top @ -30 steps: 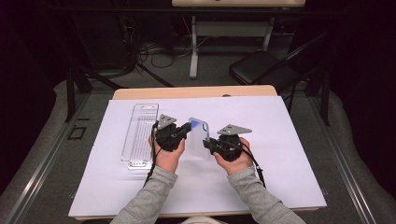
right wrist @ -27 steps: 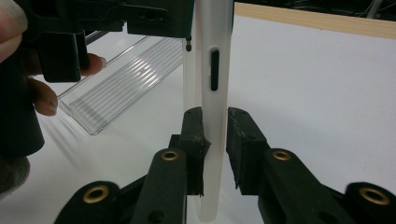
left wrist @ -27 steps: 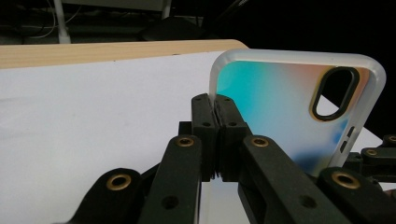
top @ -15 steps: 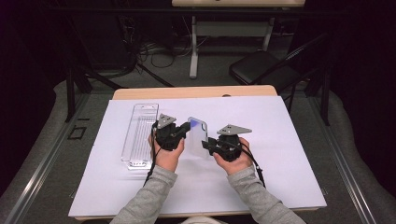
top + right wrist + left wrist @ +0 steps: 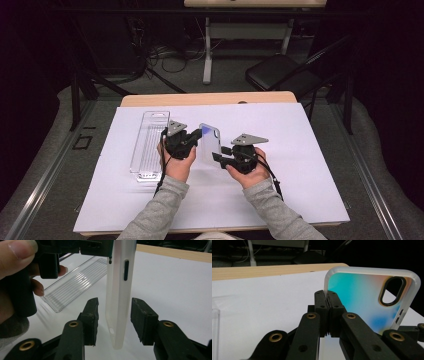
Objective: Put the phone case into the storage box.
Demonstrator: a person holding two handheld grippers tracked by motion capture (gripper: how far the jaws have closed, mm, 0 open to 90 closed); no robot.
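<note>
translucent case: phone case [image 5: 210,141] standing upright above the white sheet [image 5: 310,165], beside the clear tray [image 5: 150,145]
left gripper [image 5: 327,298]: clamping hard on the case edge
right gripper [image 5: 113,320]: jaws just opening, pads parting clear of the case between them
meaning: handing over to the left, probably
</note>
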